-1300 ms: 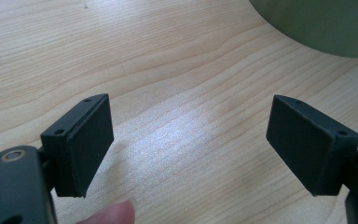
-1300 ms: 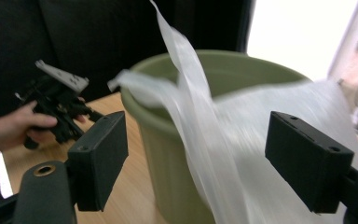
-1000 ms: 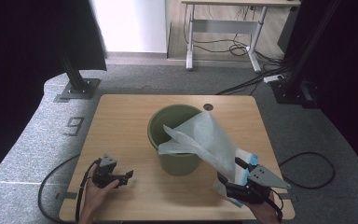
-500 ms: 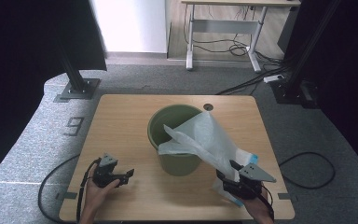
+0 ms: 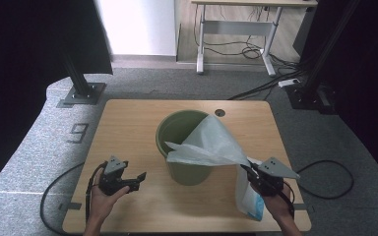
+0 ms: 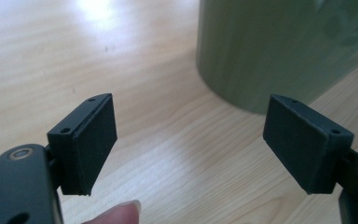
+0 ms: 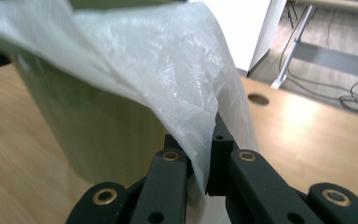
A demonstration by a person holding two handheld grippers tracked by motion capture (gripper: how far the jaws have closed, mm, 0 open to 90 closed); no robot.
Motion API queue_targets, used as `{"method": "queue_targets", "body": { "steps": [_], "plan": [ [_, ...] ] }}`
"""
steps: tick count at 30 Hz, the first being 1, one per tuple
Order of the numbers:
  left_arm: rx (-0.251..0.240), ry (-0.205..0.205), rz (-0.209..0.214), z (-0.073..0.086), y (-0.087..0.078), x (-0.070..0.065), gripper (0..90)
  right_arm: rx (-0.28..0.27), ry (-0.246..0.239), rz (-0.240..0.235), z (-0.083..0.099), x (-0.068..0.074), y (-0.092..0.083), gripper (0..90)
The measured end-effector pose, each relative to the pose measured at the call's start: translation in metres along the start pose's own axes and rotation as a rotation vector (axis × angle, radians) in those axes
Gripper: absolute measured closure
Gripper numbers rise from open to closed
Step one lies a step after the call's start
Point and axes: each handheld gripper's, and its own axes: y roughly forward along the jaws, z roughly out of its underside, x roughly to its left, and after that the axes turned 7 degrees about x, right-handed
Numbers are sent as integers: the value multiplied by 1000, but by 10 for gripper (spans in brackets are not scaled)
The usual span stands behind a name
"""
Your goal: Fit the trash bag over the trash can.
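Observation:
A green bucket point(image 5: 183, 171) stands in the middle of the wooden table point(image 5: 128, 128). A thin translucent white plastic bag point(image 5: 207, 141) lies over its right rim and stretches down to the right. My right gripper point(image 5: 249, 170) has just been closing and now pinches the bag's edge; in the right gripper view the gripper point(image 7: 200, 151) has the bag point(image 7: 158, 70) between its pads, in front of the bucket point(image 7: 88, 130). My left gripper point(image 5: 139, 177) is held at the front left, open, pointing at the bucket. In the left gripper view the gripper point(image 6: 191, 140) has nothing between its jaws, with the bucket point(image 6: 261, 46) beyond.
A white and blue pack point(image 5: 252, 202) lies under the right hand at the table's front right. A round cable hole point(image 5: 220, 112) sits near the far edge. Cables trail off the front corners. A desk frame point(image 5: 236, 27) and black stands are on the floor beyond.
The right gripper's jaws went from wide open to shut on the bag's edge. The left gripper lifted slightly off the table.

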Motion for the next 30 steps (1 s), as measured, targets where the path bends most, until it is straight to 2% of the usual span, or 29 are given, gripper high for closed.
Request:
{"method": "queue_targets", "body": {
  "steps": [10, 13, 16, 20, 23, 27, 30],
  "plan": [
    [-89, 43, 23, -29, -26, -27, 181, -32, -46, -15, -43, -1, 2, 865],
    [-107, 48, 4, -42, -32, -36, 179, -34, -50, -18, -50, -1, 3, 865],
    [-139, 35, -13, -56, -37, -42, 177, -34, -48, -21, -53, -1, 4, 865],
    [-167, 28, -10, -73, -37, -50, 168, -30, -39, -26, -55, -3, 5, 865],
    [-183, 48, 5, -84, -35, -60, 160, -31, -27, -29, -60, -5, 5, 865],
    [-203, 77, 47, -97, -30, -77, 153, -39, -28, -30, -71, -3, 5, 865],
    [-201, 97, 65, -104, -26, -85, 153, -46, -28, -31, -80, -1, 6, 865]
  ]
}}
